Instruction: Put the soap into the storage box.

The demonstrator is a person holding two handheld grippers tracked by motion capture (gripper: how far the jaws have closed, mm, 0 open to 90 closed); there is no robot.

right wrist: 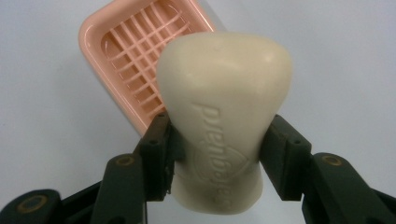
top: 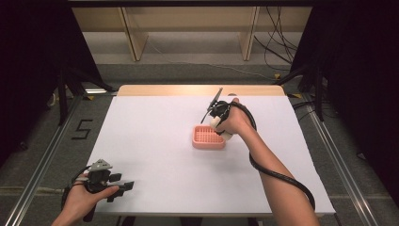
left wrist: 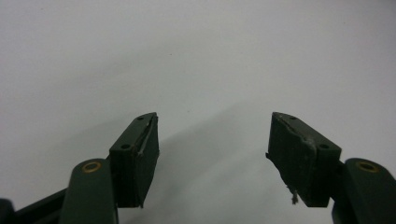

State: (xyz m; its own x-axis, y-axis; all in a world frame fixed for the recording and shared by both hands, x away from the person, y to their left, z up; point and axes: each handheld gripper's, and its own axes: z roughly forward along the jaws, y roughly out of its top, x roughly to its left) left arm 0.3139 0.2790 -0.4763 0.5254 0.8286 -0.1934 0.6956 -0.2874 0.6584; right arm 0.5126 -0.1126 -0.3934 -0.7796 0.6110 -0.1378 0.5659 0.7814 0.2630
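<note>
White sheeting covers the desk [top: 155, 141], and a strip of bare wood shows along its far edge, with dark floor and loose cables beyond. Slightly right of the desk's middle sits a pink soap dish [top: 208, 137], its ribbed floor bare. The right gripper [top: 217, 126] hangs over the dish's right end, tilted down, with a cream bar of soap [right wrist: 219, 126] pinched between its jaws. The pads press on the bar's narrow waist, probably because that is where the curved bar gives a firm, centred hold, and the bar is held just above the dish, so setting it in the tray looks like the work in hand.

At the near left corner of the desk the left gripper [top: 123, 187] lies low and idle in the person's hand, kept well apart from the dish, likely so it does not crowd the other arm. Its jaws stand wide with nothing between them but white desk.

From the high view the soap is barely a pale sliver beside the right hand. The right gripper view shows what that one cannot: raised lettering on the bar, both pads touching its sides, and the dish [right wrist: 126, 70] lying behind and to the left of the bar rather than squarely under it. The left gripper view [left wrist: 212, 154] confirms the empty gap.
</note>
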